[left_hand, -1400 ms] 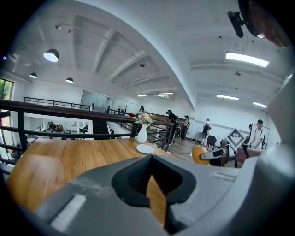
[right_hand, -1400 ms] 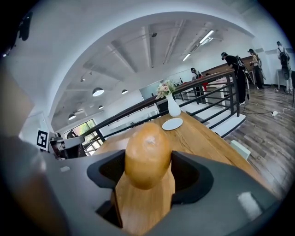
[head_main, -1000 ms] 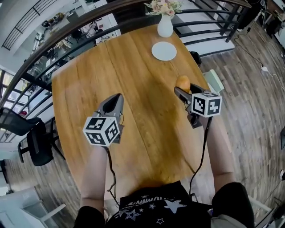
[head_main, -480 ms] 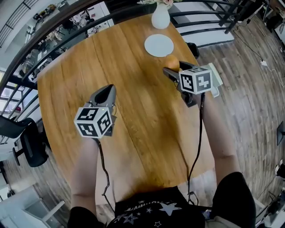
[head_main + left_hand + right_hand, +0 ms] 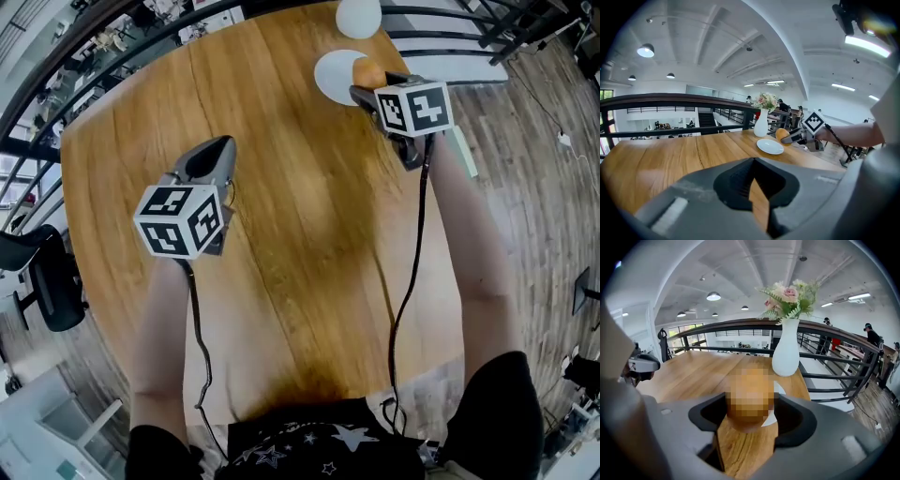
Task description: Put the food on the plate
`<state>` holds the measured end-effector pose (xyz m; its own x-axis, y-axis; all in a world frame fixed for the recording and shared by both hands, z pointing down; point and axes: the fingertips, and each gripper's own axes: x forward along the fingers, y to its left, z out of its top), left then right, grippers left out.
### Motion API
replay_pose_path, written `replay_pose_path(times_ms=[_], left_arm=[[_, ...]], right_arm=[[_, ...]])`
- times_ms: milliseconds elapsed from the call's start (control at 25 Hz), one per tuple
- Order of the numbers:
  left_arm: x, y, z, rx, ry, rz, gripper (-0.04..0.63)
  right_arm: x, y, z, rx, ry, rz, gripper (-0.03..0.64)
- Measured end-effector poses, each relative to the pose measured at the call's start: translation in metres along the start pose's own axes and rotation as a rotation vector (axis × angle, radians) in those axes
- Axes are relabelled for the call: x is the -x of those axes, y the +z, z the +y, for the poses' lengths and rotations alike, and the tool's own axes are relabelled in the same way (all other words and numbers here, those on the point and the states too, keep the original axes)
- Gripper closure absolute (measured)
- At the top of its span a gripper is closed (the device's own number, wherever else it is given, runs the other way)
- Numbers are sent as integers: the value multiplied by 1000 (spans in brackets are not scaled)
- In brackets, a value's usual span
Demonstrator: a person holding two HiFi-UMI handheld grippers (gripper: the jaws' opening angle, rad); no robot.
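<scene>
Honey-brown wood-grain table (image 5: pixel 281 253). Far right on it: white plate (image 5: pixel 328 80), white vase (image 5: pixel 359 16), orange-brown food (image 5: pixel 366 67). Grey left gripper (image 5: pixel 223 142) and grey right gripper (image 5: pixel 371 81) bear black-and-white square markers (image 5: pixel 178 223).

This looks like a large open-plan office or studio hall, seen from a raised gallery. A curved black metal railing (image 5: pixel 670 101) runs round the oval, light-brown wooden worktop (image 5: pixel 281 244), and past it a furnished lower floor (image 5: pixel 112 33) shows. Overhead a high white vaulted ceiling (image 5: pixel 740 42) carries round lamps (image 5: pixel 645 50) and long strip lights (image 5: pixel 872 44). The grey-brown plank floor (image 5: pixel 534 187) holds a black swivel office chair (image 5: pixel 52 281). A white ceramic vase of pink flowers (image 5: pixel 786 355) decorates the worktop, and people (image 5: pixel 868 333) stand far off along the gallery.
</scene>
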<state>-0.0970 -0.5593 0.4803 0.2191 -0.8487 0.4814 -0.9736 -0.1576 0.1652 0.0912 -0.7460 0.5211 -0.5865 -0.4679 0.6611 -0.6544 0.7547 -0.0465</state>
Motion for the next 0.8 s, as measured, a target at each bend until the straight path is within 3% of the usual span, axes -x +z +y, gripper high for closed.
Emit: replay_pose_path(times_ms=[200, 400, 560, 800], left_arm=[[-14, -5, 15, -1, 3, 20, 594], [-26, -16, 16, 19, -3, 27, 594], [-29, -23, 18, 28, -16, 34, 594], [-29, -30, 20, 52, -20, 36, 594]], right_arm=[[-33, 3, -1, 35, 29, 93, 304], [-57, -5, -10, 82, -10, 185, 302], [-65, -3, -9, 24, -23, 192, 302], [-72, 1, -7, 39, -42, 212, 302]])
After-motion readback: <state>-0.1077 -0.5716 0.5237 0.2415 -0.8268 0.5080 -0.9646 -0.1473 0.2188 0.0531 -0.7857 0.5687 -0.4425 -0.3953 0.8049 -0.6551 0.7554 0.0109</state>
